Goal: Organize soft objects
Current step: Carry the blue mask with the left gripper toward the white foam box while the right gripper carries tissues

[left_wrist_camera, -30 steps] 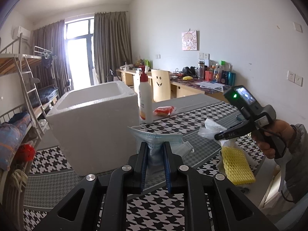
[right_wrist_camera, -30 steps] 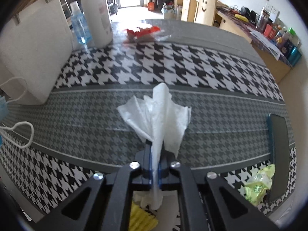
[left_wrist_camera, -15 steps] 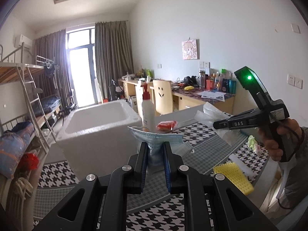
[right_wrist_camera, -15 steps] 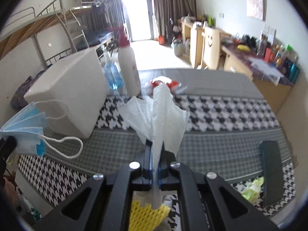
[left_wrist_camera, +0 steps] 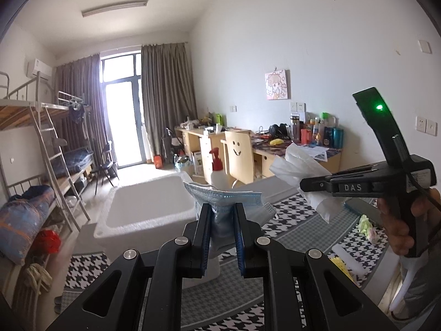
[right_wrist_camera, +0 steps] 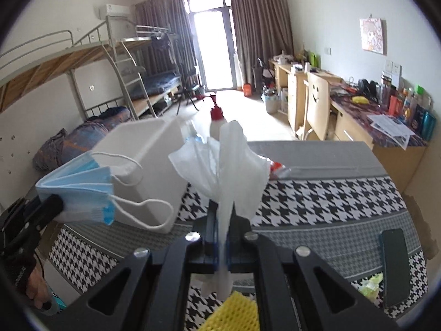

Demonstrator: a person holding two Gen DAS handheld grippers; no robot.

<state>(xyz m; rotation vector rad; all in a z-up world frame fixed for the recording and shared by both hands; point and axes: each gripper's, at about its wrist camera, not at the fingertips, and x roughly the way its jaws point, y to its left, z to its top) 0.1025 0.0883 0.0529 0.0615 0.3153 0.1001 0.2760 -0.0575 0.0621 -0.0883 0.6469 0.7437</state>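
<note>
Up close, the left gripper (left_wrist_camera: 222, 215) pinches 1 pleated blue face mask (left_wrist_camera: 226, 197), its 2 white ear loops dangling, while the right gripper (right_wrist_camera: 220, 215) is clamped on 1 thin, crumpled white tissue (right_wrist_camera: 220, 157). Both hang above the houndstooth tablecloth (right_wrist_camera: 317, 193). Beyond stand 1 boxy white foam bin (left_wrist_camera: 146, 207), 1 red-capped pump bottle (left_wrist_camera: 217, 169) and 1 yellow mesh sleeve (right_wrist_camera: 234, 314).

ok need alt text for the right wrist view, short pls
The right gripper is shut on a white tissue above a houndstooth table. At left, the left gripper holds a blue face mask by a white foam box; a dorm room lies behind.
</note>
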